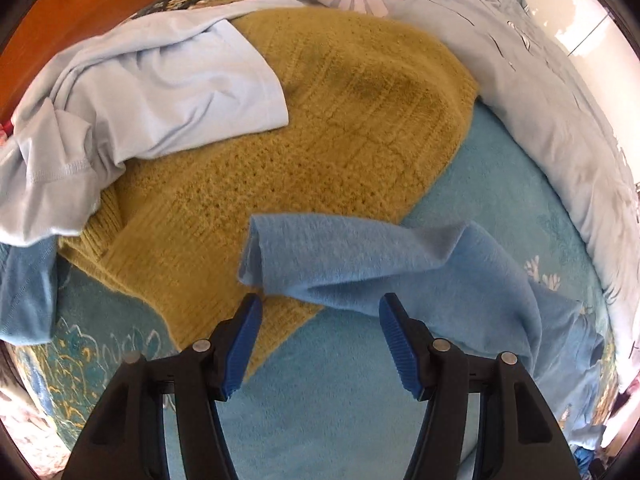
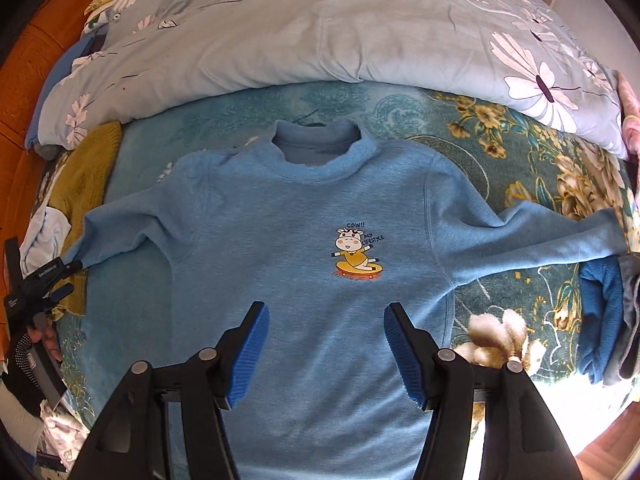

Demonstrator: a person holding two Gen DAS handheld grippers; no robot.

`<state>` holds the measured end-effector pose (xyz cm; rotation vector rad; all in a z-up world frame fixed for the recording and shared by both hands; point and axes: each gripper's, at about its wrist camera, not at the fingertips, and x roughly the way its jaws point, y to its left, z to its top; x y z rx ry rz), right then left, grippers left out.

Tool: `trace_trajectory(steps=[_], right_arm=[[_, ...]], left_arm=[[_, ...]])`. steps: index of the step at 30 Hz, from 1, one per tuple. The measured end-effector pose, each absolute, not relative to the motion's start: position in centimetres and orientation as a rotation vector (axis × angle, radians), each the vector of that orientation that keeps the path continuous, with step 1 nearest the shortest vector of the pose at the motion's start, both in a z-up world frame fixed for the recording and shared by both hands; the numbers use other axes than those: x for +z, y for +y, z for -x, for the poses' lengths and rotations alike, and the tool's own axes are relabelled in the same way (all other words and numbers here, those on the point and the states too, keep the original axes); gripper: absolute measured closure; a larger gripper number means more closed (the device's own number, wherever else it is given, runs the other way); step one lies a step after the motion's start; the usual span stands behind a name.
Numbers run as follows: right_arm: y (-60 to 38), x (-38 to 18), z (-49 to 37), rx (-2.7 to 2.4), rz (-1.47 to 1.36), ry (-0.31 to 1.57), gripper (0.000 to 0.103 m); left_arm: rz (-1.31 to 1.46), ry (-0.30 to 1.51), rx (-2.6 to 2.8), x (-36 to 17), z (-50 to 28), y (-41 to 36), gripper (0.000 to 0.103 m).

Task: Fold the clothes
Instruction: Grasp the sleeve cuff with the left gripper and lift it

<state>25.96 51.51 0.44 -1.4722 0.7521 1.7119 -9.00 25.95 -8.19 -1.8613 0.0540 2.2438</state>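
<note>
A blue sweatshirt (image 2: 304, 232) with a cartoon cow print lies face up and spread on the bed, collar away from me, both sleeves out to the sides. My right gripper (image 2: 326, 316) is open and empty above its lower chest. My left gripper (image 1: 320, 308) is open and empty just short of the cuff of the sweatshirt's left sleeve (image 1: 360, 260). The left gripper also shows at the left edge of the right wrist view (image 2: 60, 280), by that sleeve's end.
A mustard knitted sweater (image 1: 304, 140) lies under the sleeve end, with a pale blue garment (image 1: 132, 96) bunched on it. A floral duvet (image 2: 320, 28) is heaped along the far side. Folded dark blue and grey clothes (image 2: 608, 320) sit at the right. The bedspread (image 2: 520, 152) is teal with flowers.
</note>
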Motion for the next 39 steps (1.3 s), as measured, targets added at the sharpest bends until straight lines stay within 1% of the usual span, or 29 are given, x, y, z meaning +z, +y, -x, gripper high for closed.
trace_trajectory(steps=[1, 5, 11, 16, 20, 22, 26, 28, 29, 30, 31, 32, 33, 36, 39], right_arm=[[51.7, 0.5, -25.7, 1.715, 1.475, 0.744, 0.040], [52.0, 0.6, -25.1, 1.714, 1.481, 0.733, 0.040], [51.6, 0.0, -24.9, 1.709, 1.502, 0.737, 0.040], [51.3, -0.6, -24.7, 1.706, 1.514, 0.755, 0.040], [51.0, -0.9, -24.4, 1.712, 1.523, 0.766, 0.040], [50.9, -0.9, -24.1, 1.721, 1.532, 0.760, 0.040], [50.8, -0.9, -24.1, 1.728, 1.543, 0.734, 0.040], [50.8, -1.1, -24.3, 1.722, 1.545, 0.740, 0.040], [50.8, -1.2, -24.4, 1.718, 1.548, 0.742, 0.040], [50.7, -1.3, -24.4, 1.716, 1.549, 0.745, 0.039], [50.7, -1.3, -24.5, 1.715, 1.550, 0.749, 0.040], [50.6, -1.3, -24.6, 1.716, 1.551, 0.751, 0.040], [50.6, -1.4, -24.6, 1.718, 1.551, 0.751, 0.039], [50.5, -1.4, -24.6, 1.718, 1.549, 0.765, 0.039], [50.4, -1.2, -24.6, 1.725, 1.542, 0.770, 0.039]], left_arm=[[1.860, 0.083, 2.265, -8.2, 9.5, 26.1, 0.041], [1.863, 0.101, 2.336, -8.1, 11.9, 25.7, 0.041], [1.843, -0.035, 2.391, -6.8, 14.8, 23.7, 0.041], [1.840, -0.114, 2.308, -5.7, 12.7, 22.4, 0.041], [1.887, -0.185, 2.186, -7.2, 9.2, 22.0, 0.041], [1.904, -0.211, 2.144, -8.1, 8.7, 22.5, 0.041], [1.920, -0.413, 2.141, -9.2, 8.8, 22.3, 0.041], [1.917, -0.520, 2.152, -9.6, 9.0, 22.0, 0.043], [1.915, -0.574, 2.157, -9.8, 9.1, 21.8, 0.049], [1.911, -0.613, 2.165, -9.9, 9.1, 21.7, 0.065], [1.906, -0.621, 2.180, -9.8, 9.1, 21.6, 0.071], [1.898, -0.632, 2.193, -9.7, 9.1, 21.5, 0.084], [1.890, -0.648, 2.196, -9.6, 9.0, 21.4, 0.095], [1.878, -0.656, 2.203, -9.3, 8.9, 21.3, 0.099], [1.764, -0.658, 2.276, -6.3, 9.1, 21.1, 0.100]])
